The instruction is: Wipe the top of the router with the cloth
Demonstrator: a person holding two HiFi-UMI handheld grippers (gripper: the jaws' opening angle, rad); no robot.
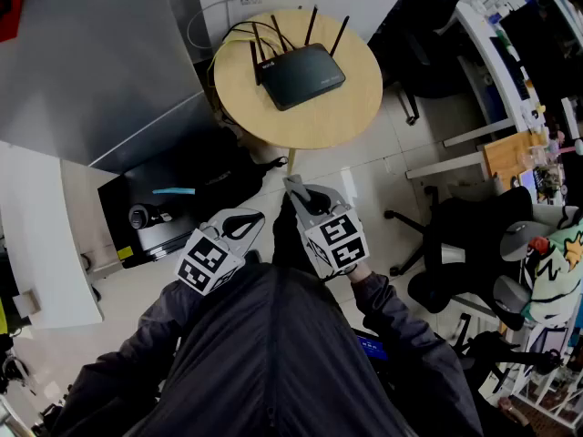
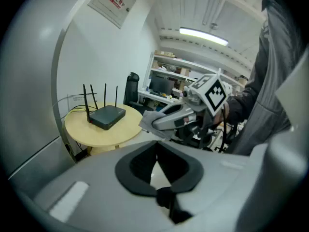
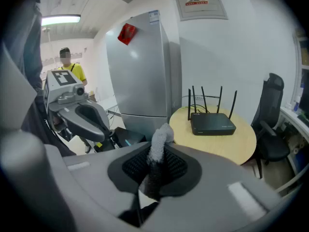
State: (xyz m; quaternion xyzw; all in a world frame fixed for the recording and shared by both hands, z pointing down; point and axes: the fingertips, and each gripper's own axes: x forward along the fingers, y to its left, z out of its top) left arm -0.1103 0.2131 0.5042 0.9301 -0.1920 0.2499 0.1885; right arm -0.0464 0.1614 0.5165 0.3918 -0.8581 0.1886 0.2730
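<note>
Router on the table, cloth in hand — wipe not yet begun.
The table [image 1: 357, 107] carries the router [image 1: 303, 76], well apart from both grippers. The left gripper [image 2: 157, 166] has its jaws closed on nothing; the right gripper [image 3: 155, 170] pinches the cloth [image 3: 161, 139]. Likely risks: an unbraced router sliding under the wipe, or the cloth snagging the upright antennas [image 1: 312, 24] — or slipping from that narrow pinch.

The router [image 1: 302, 76] sits on the table [image 1: 355, 107], fridge [image 1: 91, 53] at its left, seemingly a chair [image 1: 428, 35] at its right.
</note>
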